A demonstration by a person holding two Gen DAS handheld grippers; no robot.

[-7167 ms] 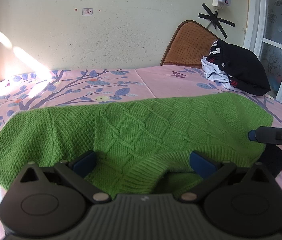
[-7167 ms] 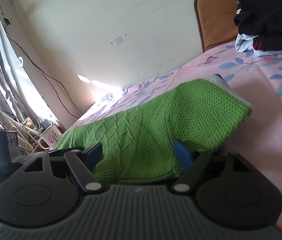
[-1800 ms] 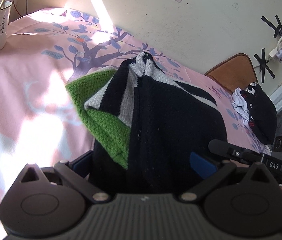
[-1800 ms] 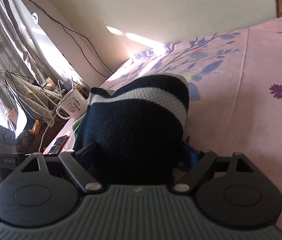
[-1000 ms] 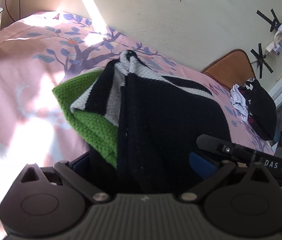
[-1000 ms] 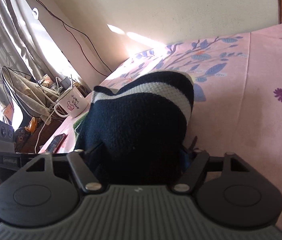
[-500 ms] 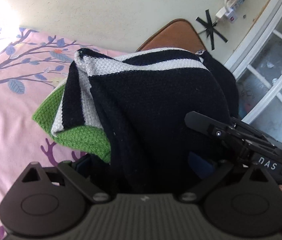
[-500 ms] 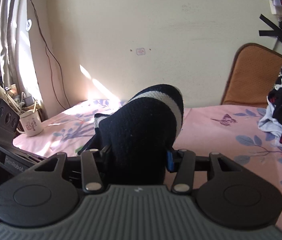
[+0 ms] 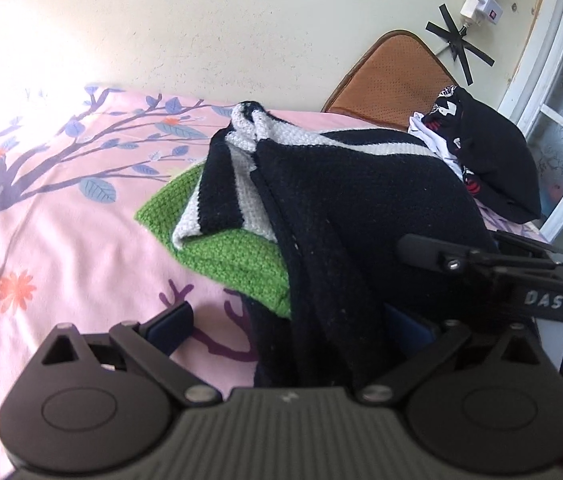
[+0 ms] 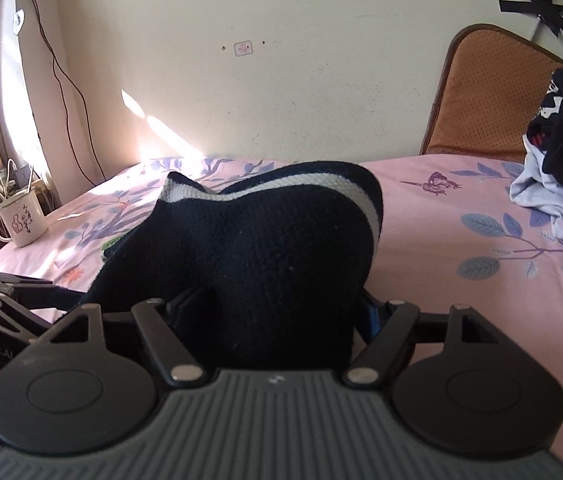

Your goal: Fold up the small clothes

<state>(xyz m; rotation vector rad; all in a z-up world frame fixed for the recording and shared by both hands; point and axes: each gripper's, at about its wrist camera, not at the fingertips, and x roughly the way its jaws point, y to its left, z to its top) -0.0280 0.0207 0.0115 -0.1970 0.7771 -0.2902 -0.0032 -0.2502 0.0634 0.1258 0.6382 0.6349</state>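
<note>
Left wrist view: we see the folded sweater [image 9: 345, 216] lying on the pink floral bed [image 9: 61, 248], a dark navy bundle with white stripes and a green layer showing at its left edge. Its long axis runs from our gripper away toward the wall, the bunched striped end pointing at the wall. The left gripper [image 9: 293, 320] stands open: its left finger [image 9: 169, 320] is clear of the knit, over bare sheet, while the right finger is mostly covered by the navy fabric. The right gripper [image 9: 441, 256] lies against the sweater's right side. A pile of dark and white clothes [image 9: 489, 164] sits near the brown cushion [image 9: 393, 76], just past the sweater.

Right wrist view: the sweater [image 10: 249, 248] fills the space between the 2 fingers of the right gripper [image 10: 277, 312]. Its jaws have just been opening and stand wide; we cannot tell whether the pads still touch the knit. The bundle extends away toward the wall, with the white stripe across its far top. A mug [image 10: 21, 220] stands at the far left. The clothes pile [image 10: 561, 160] is well apart on the right.
</note>
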